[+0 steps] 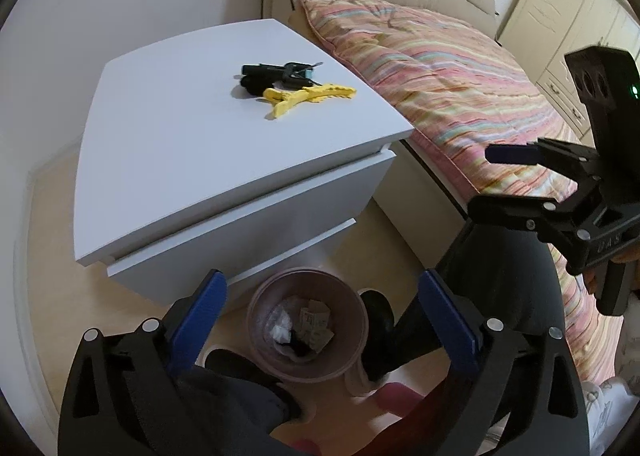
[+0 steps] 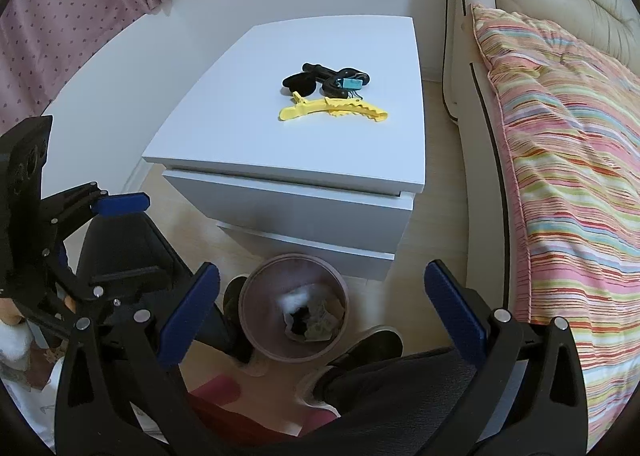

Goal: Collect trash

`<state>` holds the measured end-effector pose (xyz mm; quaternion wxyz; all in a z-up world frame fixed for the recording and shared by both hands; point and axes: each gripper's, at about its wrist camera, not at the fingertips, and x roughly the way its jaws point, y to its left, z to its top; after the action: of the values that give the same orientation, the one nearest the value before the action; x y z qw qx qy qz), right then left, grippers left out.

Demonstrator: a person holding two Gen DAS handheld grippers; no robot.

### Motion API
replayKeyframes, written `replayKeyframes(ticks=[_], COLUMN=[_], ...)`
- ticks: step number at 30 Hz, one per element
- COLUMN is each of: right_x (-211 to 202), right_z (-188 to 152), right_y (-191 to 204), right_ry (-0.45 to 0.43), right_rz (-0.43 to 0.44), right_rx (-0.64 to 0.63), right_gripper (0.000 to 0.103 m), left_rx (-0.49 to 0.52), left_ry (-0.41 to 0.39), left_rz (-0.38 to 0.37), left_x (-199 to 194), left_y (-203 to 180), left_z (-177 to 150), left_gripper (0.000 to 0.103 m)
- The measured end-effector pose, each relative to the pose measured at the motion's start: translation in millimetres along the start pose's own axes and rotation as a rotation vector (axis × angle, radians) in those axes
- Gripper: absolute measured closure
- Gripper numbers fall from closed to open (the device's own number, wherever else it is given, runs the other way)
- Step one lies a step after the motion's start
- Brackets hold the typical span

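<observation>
Nearest the cameras, both claws are hanging spread wide with nothing between their blue pads. The left gripper is hovering above the floor, and the right gripper is doing the same just beside it; each is also showing from the side in the other's view, jaws parted.

Directly below them, the round trash bin is standing upright on the pale floor, just in front of the nightstand's lower drawer and between the person's dark shoes. Crumpled white paper, a brownish scrap and something dark are lying at the bottom of it.

Beyond the bin, the white nightstand is carrying a small cluster near its back right corner, on the side toward the bed. The yellow hair clip is lying flat at the front of that cluster, its long axis running roughly parallel to the nightstand's front edge, toothed end pointing toward the bed. Touching it from behind, black clips are lying in a heap with a small teal piece among them.

Farthest right, a striped quilt is covering the bed.
</observation>
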<state>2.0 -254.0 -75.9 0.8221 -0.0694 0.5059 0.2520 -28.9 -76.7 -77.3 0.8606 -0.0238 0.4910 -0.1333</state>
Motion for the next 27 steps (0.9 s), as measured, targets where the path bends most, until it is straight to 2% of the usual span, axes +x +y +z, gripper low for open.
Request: replayKeyframes(ticks=[13, 27], right_x=[4, -1], right_z=[0, 16], right_y=[6, 1], right_ry=[0.001, -0.017], right_rz=[0.028, 0.045], right_rx=[0.002, 0.001], right_gripper=[0.003, 0.003], left_rx=[-0.053, -0.083], left_ry=[-0.025, -0.038], left_rz=[0.044, 0.025], left_x=[-5, -8], left_y=[14, 23], left_z=[1, 9], left_gripper=[0.008, 0.007])
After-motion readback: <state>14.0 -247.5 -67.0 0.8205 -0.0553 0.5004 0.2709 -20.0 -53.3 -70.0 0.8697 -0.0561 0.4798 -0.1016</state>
